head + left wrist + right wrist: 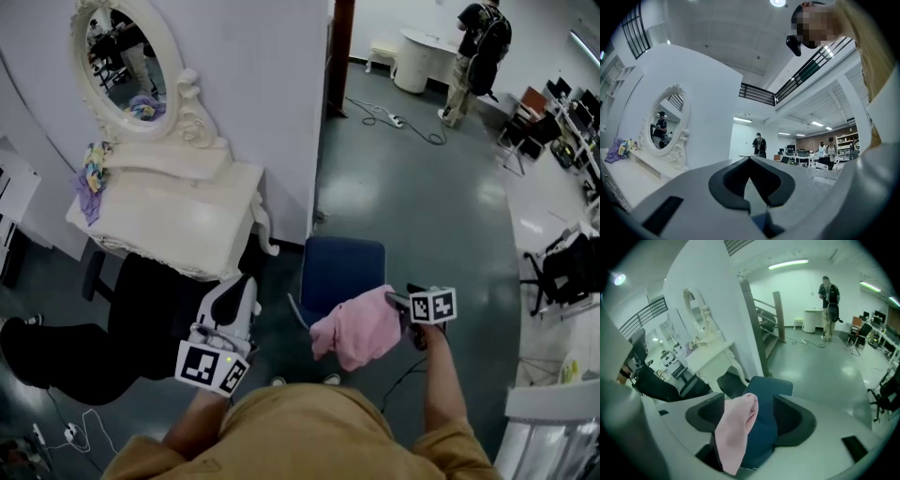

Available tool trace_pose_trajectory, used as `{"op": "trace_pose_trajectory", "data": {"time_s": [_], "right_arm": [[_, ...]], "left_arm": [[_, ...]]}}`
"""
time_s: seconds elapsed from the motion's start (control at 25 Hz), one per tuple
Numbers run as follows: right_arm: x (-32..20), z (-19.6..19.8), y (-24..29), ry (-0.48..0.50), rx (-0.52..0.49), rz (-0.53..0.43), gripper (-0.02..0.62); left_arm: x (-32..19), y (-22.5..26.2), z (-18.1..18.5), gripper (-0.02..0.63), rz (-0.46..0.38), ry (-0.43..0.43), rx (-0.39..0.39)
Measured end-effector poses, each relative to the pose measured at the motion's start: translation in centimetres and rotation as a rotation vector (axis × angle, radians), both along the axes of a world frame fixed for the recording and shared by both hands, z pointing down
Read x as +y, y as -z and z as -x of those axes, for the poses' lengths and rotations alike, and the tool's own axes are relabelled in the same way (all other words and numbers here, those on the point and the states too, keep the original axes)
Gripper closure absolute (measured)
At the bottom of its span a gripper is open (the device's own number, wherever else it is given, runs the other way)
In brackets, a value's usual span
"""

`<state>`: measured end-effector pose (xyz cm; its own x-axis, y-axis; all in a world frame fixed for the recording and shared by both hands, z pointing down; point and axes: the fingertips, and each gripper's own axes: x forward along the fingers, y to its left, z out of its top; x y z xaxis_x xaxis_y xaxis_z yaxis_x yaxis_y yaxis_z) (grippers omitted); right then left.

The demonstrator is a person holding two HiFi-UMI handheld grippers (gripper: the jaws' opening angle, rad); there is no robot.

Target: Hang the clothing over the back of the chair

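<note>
**Pink cloth being held over the blue chair**

Head view: a pink cloth (361,328) is being held at the tip of the right gripper (405,302). It is bunched and hanging in front of the blue chair (342,267). Whether cloth and chair are touching cannot be told here. The left gripper (239,291) is being held to the lower left, near a white dresser (169,220).

Left gripper view: the jaws are being held pressed together at their tips, with nothing between them. The dresser's mirror (665,124) is being shown at the left.

Right gripper view: the jaws are being held apart. The cloth is being draped against the pad (705,413) at the view's left and is hanging down between the jaws. The chair is being shown through the gap beside the other pad.
</note>
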<state>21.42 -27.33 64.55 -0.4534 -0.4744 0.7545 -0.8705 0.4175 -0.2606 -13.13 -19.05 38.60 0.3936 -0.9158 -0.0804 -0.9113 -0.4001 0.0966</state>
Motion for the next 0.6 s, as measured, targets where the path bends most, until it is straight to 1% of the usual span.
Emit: {"op": "trace_pose_trajectory", "data": {"time_s": [0.12, 0.28, 0.32, 0.4, 0.48, 0.6], "right_arm": [[0.4, -0.7, 3.0, -0.077, -0.058, -0.079, 0.323], [1.5, -1.0, 6.5, -0.157, -0.188, -0.175, 0.391], [1.7, -1.1, 7.3, -0.176, -0.214, -0.199, 0.418], [2.3, -1.2, 8.8, -0.208, -0.237, -0.249, 0.514], [2.9, -1.1, 10.1, -0.225, -0.239, -0.292, 0.592], [3.5, -0.6, 12.1, -0.234, -0.247, -0.352, 0.594]], "left_arm": [[-0.2, 0.6, -0.6, 0.603, -0.014, -0.031, -0.001], [-0.2, 1.2, -1.4, 0.601, -0.027, -0.076, -0.003], [-0.3, 1.4, -1.5, 0.603, -0.032, -0.085, -0.005], [-0.3, 1.7, -1.7, 0.603, -0.040, -0.100, -0.010], [-0.3, 1.9, -1.8, 0.602, -0.047, -0.111, -0.015], [-0.2, 2.3, -1.8, 0.602, -0.059, -0.126, -0.019]]}}
